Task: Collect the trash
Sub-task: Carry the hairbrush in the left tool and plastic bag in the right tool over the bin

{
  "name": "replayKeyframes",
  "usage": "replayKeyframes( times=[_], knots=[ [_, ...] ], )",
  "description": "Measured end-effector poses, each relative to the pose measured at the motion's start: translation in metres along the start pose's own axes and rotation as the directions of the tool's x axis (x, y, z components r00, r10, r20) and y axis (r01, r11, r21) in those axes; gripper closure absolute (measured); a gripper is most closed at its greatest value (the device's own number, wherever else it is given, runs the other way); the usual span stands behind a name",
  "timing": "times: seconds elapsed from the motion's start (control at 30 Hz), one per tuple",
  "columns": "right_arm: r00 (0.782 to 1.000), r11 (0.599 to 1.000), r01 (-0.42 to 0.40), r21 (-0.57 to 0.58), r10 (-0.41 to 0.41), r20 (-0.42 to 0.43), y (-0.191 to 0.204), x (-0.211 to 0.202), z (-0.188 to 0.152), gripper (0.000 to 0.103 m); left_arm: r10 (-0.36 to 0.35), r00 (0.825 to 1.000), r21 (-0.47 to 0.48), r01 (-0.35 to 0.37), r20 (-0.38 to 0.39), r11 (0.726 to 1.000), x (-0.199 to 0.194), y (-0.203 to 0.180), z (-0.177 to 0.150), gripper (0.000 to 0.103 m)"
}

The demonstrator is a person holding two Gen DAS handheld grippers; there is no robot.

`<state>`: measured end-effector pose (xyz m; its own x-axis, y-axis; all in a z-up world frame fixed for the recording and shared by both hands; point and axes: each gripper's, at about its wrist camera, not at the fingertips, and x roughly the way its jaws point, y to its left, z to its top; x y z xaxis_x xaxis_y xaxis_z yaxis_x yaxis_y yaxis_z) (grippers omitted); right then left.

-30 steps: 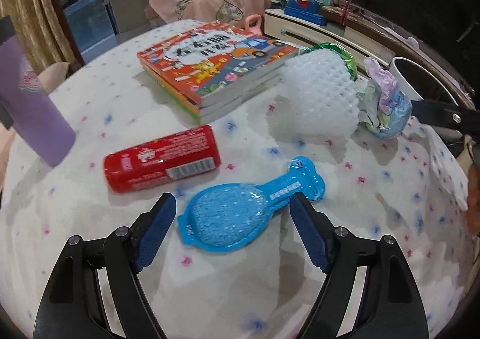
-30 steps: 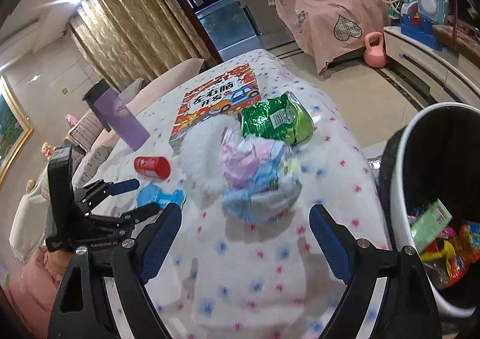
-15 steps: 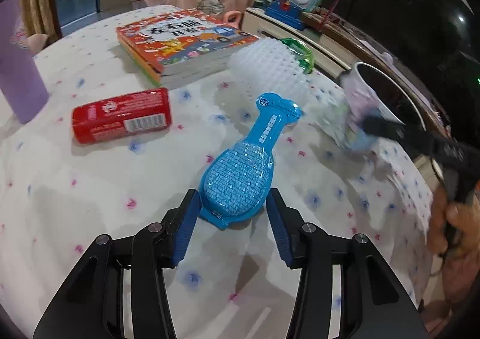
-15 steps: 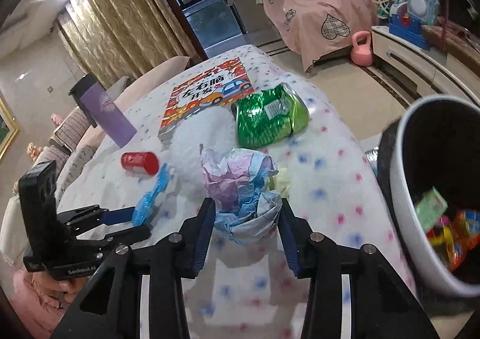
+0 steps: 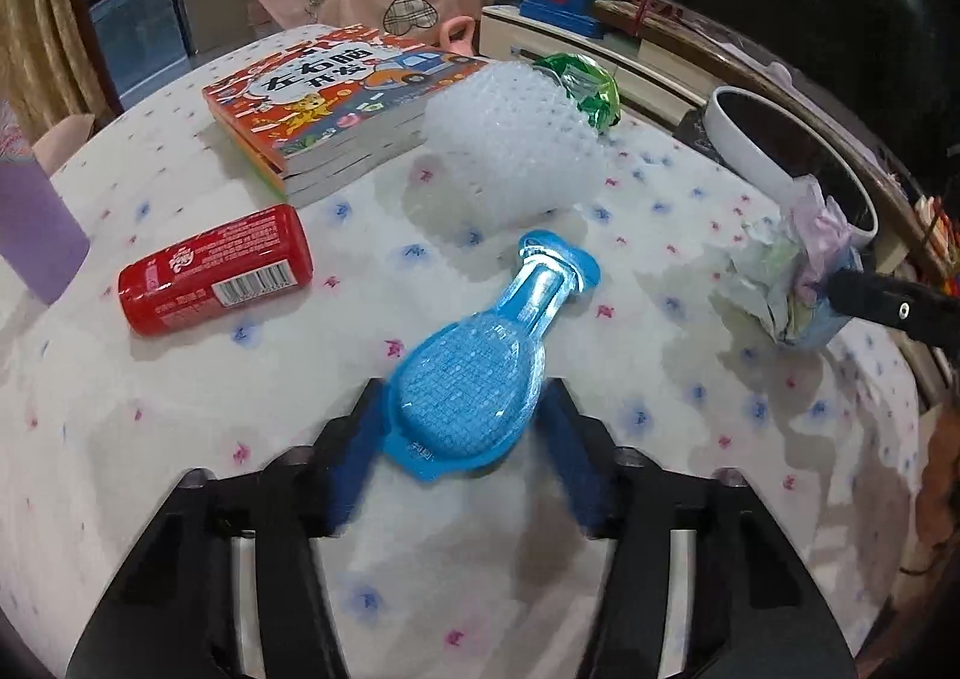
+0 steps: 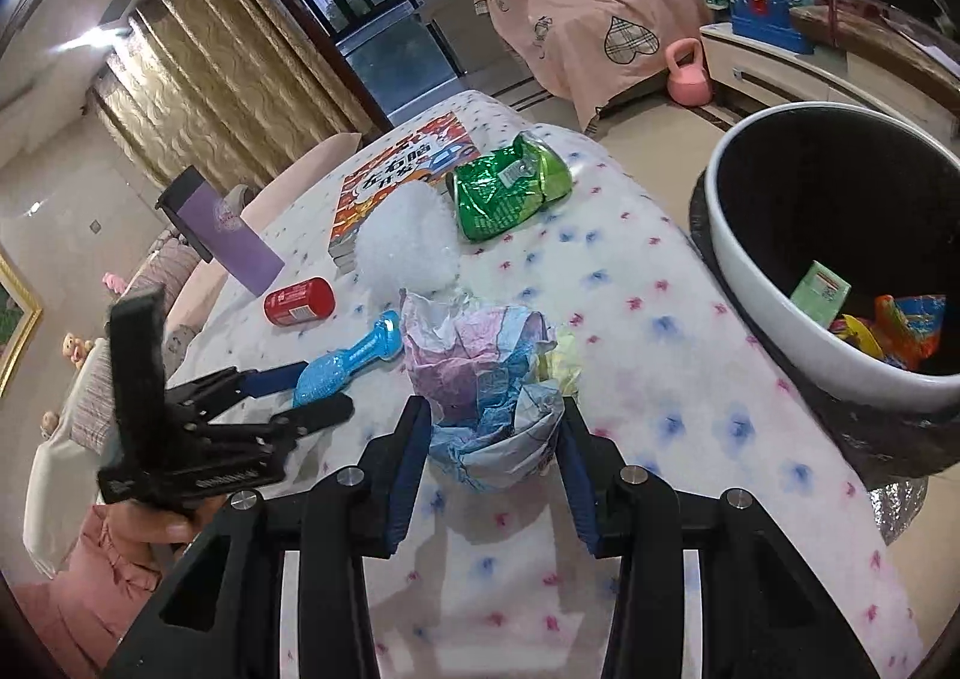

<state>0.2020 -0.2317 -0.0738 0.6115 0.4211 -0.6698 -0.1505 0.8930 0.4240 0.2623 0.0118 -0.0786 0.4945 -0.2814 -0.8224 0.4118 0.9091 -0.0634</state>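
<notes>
My left gripper is closing on a blue plastic blister pack, and its pads press on the pack's wide end. The pack's narrow end points away over the spotted tablecloth. My right gripper is shut on a crumpled wad of pastel paper near the table's right edge. That wad also shows in the left wrist view, beside a black finger. A white-rimmed trash bin with wrappers inside stands just right of the table. In the right wrist view the left gripper holds the blue pack.
A green snack bag and a white bubble-wrap bundle lie at the far side. A red can lies on its side, left. A stack of children's books and a purple bottle stand farther back.
Both grippers went from wide open to closed, the left on the blue pack and the right on the paper wad. The pack swung to point away, and the wad moved toward the bin.
</notes>
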Motion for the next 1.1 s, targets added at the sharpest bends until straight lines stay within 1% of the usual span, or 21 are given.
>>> replayKeyframes(
  times=[0.03, 0.07, 0.17, 0.27, 0.37, 0.53, 0.63, 0.8, 1.1],
  knots=[
    [1.0, 1.0, -0.003, 0.002, 0.003, 0.001, -0.002, -0.002, -0.001, 0.061, -0.032, 0.999, -0.038, 0.032, 0.001, 0.999, -0.004, 0.002, -0.001, 0.053],
    [1.0, 1.0, -0.005, 0.003, 0.005, 0.002, -0.005, -0.005, -0.002, 0.061, -0.05, 0.999, -0.068, 0.05, 0.006, 0.996, -0.007, 0.002, -0.003, 0.053],
    [1.0, 1.0, -0.019, 0.004, 0.019, 0.002, -0.013, -0.013, -0.005, 0.061, -0.047, 0.999, -0.115, 0.049, 0.022, 0.992, -0.016, -0.01, -0.013, 0.053],
    [0.999, 1.0, -0.031, 0.0, 0.031, 0.008, -0.021, -0.025, -0.006, 0.061, -0.079, 0.996, -0.172, 0.086, 0.047, 0.981, -0.024, -0.031, -0.023, 0.053],
    [0.999, 0.999, -0.045, -0.001, 0.045, 0.019, -0.03, -0.037, -0.006, 0.061, -0.103, 0.993, -0.211, 0.114, 0.066, 0.971, -0.028, -0.056, -0.027, 0.053],
    [0.997, 0.999, -0.053, 0.01, 0.053, 0.049, -0.051, -0.059, -0.004, 0.061, -0.131, 0.986, -0.242, 0.152, 0.1, 0.958, -0.034, -0.096, -0.025, 0.053],
    [0.996, 0.998, -0.053, 0.023, 0.051, 0.075, -0.063, -0.072, -0.003, 0.061, -0.144, 0.984, -0.228, 0.164, 0.102, 0.96, -0.034, -0.119, -0.02, 0.053],
    [0.993, 0.998, -0.039, 0.041, 0.034, 0.112, -0.08, -0.091, -0.001, 0.061, -0.157, 0.981, -0.196, 0.177, 0.111, 0.964, -0.037, -0.141, -0.007, 0.053],
    [0.986, 0.997, -0.01, 0.071, -0.001, 0.165, -0.1, -0.11, 0.005, 0.061, -0.154, 0.978, -0.158, 0.176, 0.138, 0.972, -0.043, -0.165, 0.018, 0.053]
  ],
)
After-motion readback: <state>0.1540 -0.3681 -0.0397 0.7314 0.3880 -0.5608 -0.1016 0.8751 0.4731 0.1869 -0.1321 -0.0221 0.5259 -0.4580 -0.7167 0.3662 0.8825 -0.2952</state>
